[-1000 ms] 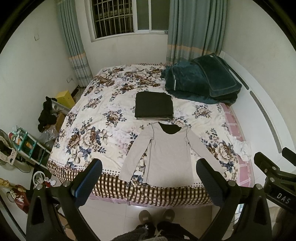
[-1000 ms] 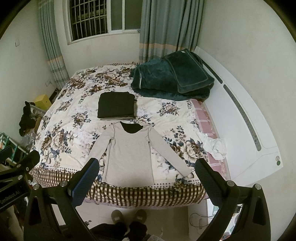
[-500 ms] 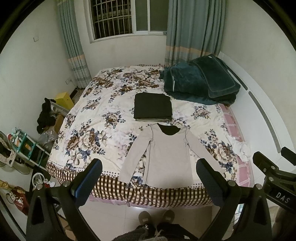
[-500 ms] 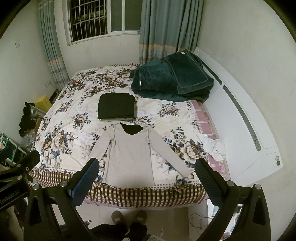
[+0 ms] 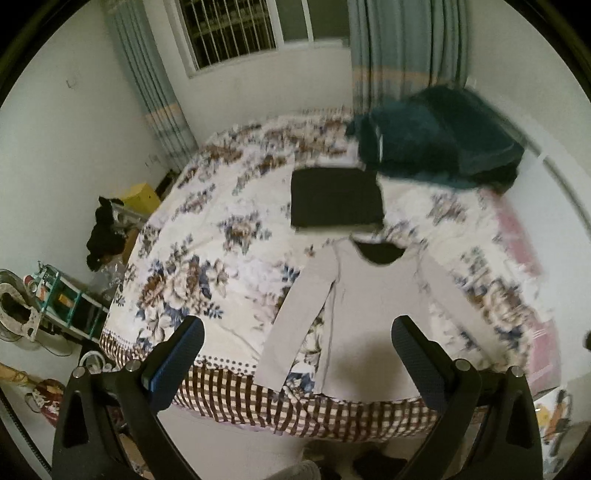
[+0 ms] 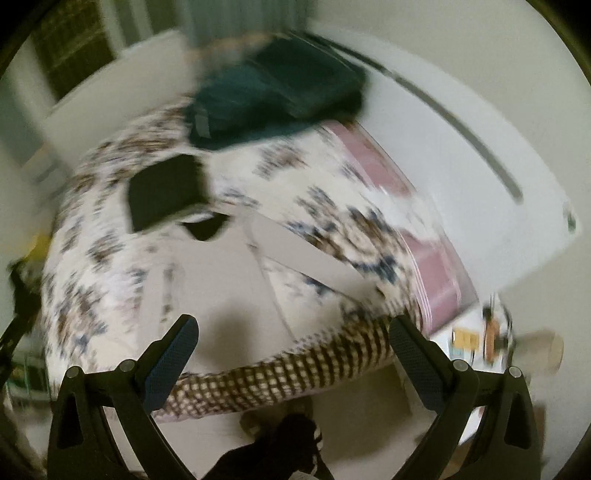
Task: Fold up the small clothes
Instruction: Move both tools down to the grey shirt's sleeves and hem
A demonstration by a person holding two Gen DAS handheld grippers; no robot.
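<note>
A grey long-sleeved shirt (image 5: 373,317) lies flat, front up with sleeves spread, at the foot edge of the floral bed (image 5: 207,258), its hem at the checked border. Just beyond its collar sits a folded black garment (image 5: 334,195), and farther back a dark teal blanket (image 5: 436,136). The left gripper (image 5: 297,341) and the right gripper (image 6: 291,339) both hang above the shirt's hem with jaws spread wide, holding nothing; the right wrist view is heavily blurred.

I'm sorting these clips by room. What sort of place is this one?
A home bedroom, most likely. A bed with a floral bedspread fills the room, a barred window with curtains is behind it, and a grey long-sleeved shirt lies spread out on the bed.
</note>
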